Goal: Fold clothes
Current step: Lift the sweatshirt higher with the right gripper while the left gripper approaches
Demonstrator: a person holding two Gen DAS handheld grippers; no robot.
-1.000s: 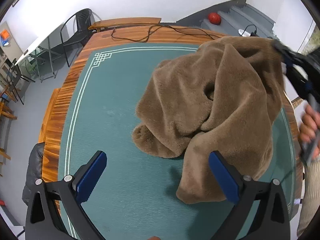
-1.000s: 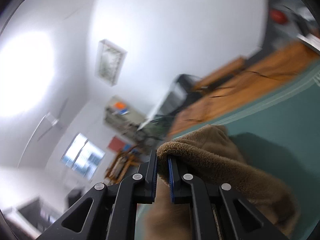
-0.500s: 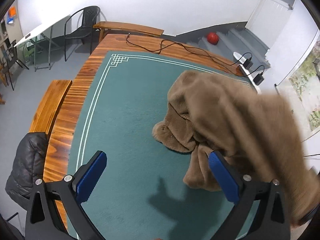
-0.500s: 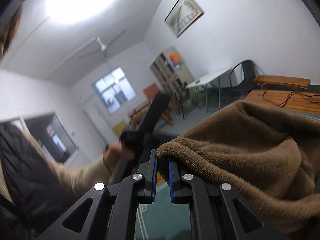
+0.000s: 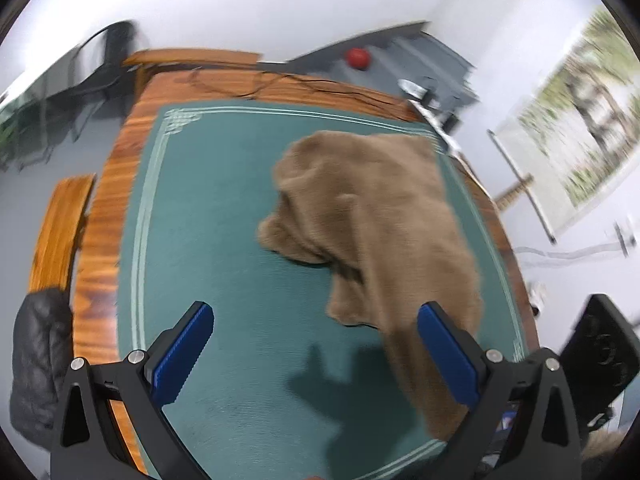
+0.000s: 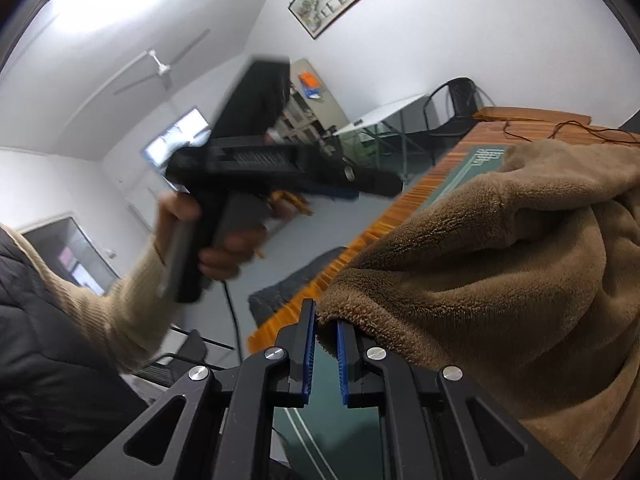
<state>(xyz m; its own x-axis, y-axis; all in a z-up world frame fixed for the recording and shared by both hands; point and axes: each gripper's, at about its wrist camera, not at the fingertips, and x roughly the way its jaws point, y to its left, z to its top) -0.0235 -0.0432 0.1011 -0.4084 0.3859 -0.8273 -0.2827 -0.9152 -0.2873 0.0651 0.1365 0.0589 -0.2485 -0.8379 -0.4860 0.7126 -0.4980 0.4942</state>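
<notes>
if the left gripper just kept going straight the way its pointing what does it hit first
Probably the green mat, just left of the brown garment. The left gripper is open and empty; depth is hard to judge.

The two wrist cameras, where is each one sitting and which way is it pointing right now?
Left wrist: sits on the open left gripper, looking down at the brown fleece garment on the green mat; only its two fingers show.
Right wrist: sits on the right gripper, angled up across the room towards the wall and ceiling; it is shut on the garment's edge, and the person's left hand and sleeve show, holding the other gripper.
Shared: the garment, the mat and the wooden table.
</notes>
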